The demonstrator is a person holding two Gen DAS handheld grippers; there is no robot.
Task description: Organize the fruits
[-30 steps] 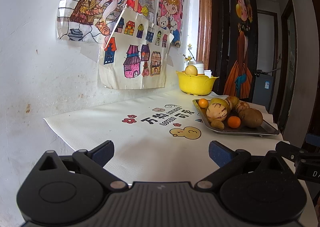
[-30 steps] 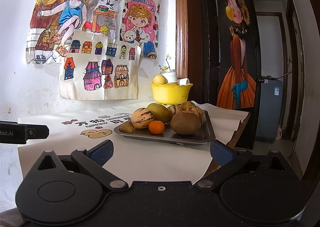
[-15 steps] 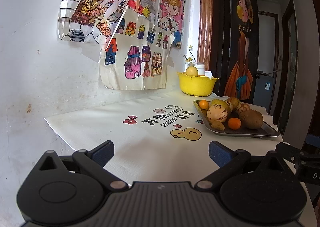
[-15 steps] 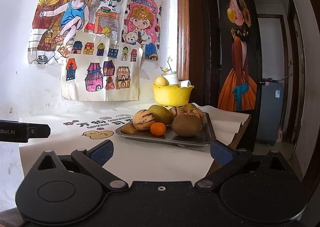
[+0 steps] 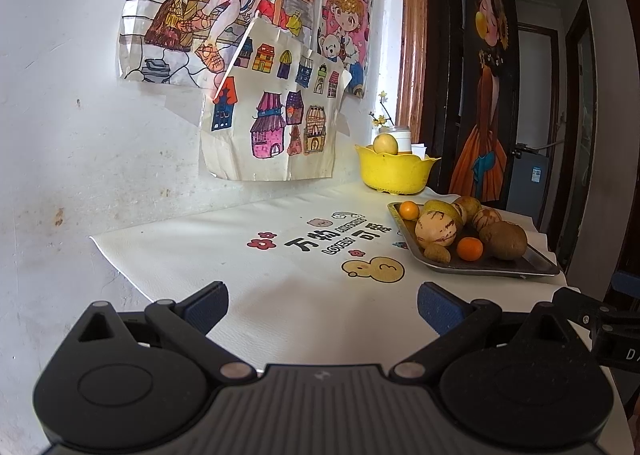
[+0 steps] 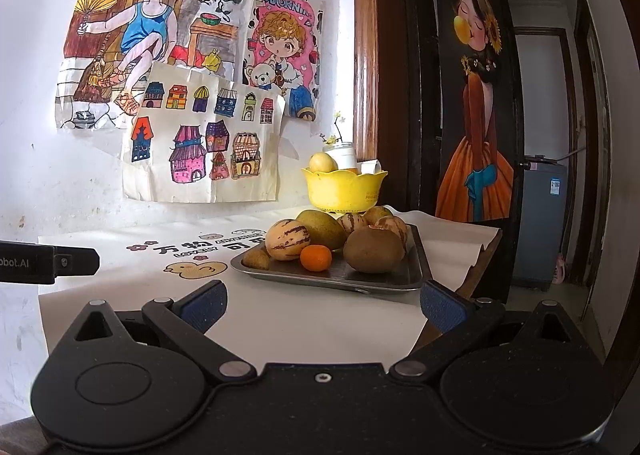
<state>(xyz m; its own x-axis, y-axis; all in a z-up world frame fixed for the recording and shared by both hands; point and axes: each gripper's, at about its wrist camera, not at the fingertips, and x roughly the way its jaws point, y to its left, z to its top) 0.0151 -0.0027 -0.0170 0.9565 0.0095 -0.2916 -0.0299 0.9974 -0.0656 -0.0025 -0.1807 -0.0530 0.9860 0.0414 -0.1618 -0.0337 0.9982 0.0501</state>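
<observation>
A metal tray (image 6: 384, 279) of mixed fruit sits on the white table: a striped melon (image 6: 288, 239), a small orange (image 6: 316, 257), a brown kiwi (image 6: 374, 250) and a green mango (image 6: 324, 227). It also shows in the left wrist view (image 5: 500, 267). Behind it stands a yellow bowl (image 6: 344, 191) holding a yellow fruit (image 6: 323, 163); the bowl also shows in the left wrist view (image 5: 394, 173). My left gripper (image 5: 322, 305) is open and empty over the cloth, left of the tray. My right gripper (image 6: 322, 305) is open and empty, just short of the tray.
A white printed tablecloth (image 5: 240, 267) covers the table. Drawings (image 6: 192, 95) hang on the wall behind. A white jar with flowers (image 6: 342, 151) stands behind the bowl. The table's right edge (image 6: 480, 255) drops off beside a dark door with a painted figure (image 6: 476, 115).
Both grippers have drifted slightly back and the view has tilted a little; the tray sits a bit lower and farther. Both stay open and empty. No fruit has moved.
</observation>
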